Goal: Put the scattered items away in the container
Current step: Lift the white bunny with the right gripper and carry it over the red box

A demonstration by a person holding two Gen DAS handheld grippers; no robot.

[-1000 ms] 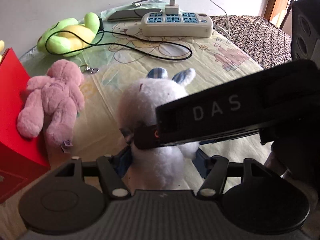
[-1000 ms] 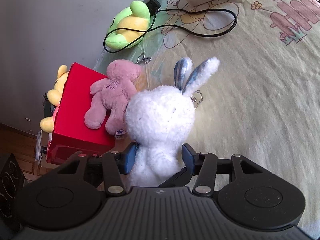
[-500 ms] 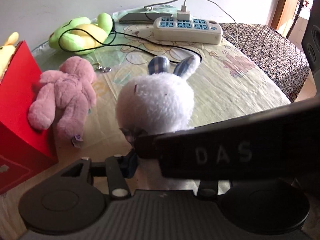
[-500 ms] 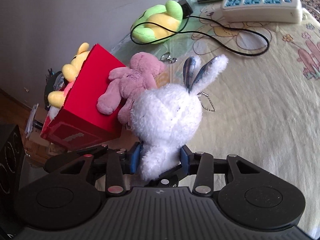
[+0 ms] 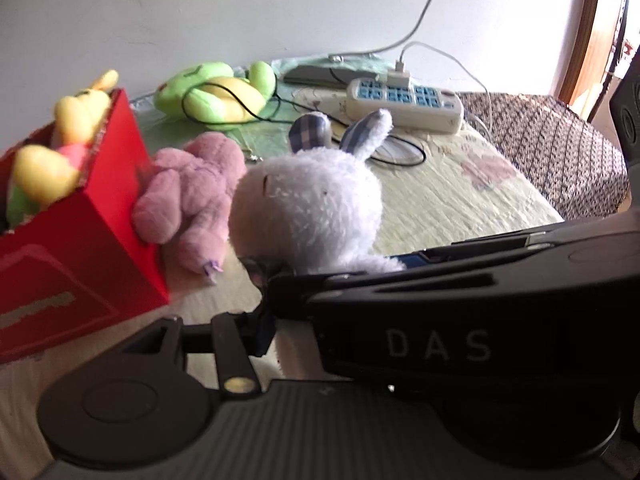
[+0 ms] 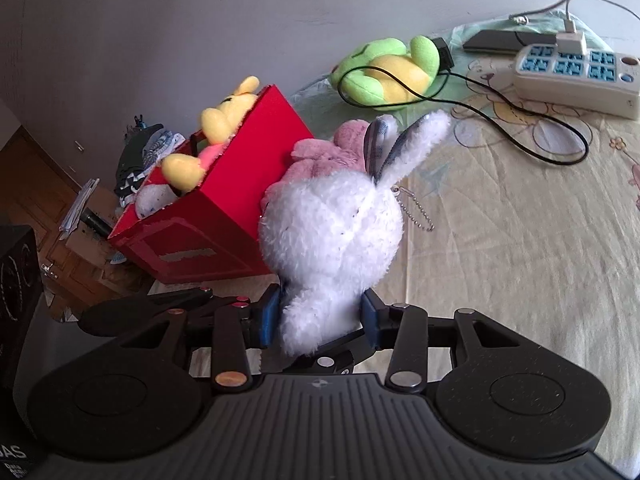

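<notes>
Both grippers are clamped on the white bunny [image 6: 332, 232]. Right gripper [image 6: 320, 320]: blue fingers [image 6: 270, 320] pinch its lower body, clear in the right wrist view. Left gripper [image 5: 280, 320]: mostly hidden behind the other tool's black body, only one finger [image 5: 262, 330] shows, but it reads as closed tight on the bunny's underside. Bunny sits centre frame, lifted off the bedspread [image 6: 520, 260], head up, ears toward the upper right.

Red box [image 6: 224, 216] is left of centre, already holding a yellow bear [image 6: 224, 116] and another white toy.

Risks:
- Two tools crossing on one soft toy; if they pull different ways the plush stretches or slips out of one pinch.
- Grip is low on the body, so the heavy head could flop and hit the box rim.
- Pink bear [image 6: 320, 156] leans on the box wall, right in the path; could get knocked off the bed.
- Bead chain [image 6: 416, 210] dangling from the bunny may catch the pink bear or the box edge.
- Box looks fairly full; the bunny may perch on top and roll out.
- Black cable [image 6: 520, 120] and green toy [image 6: 384, 72] lie further back, well apart.
</notes>
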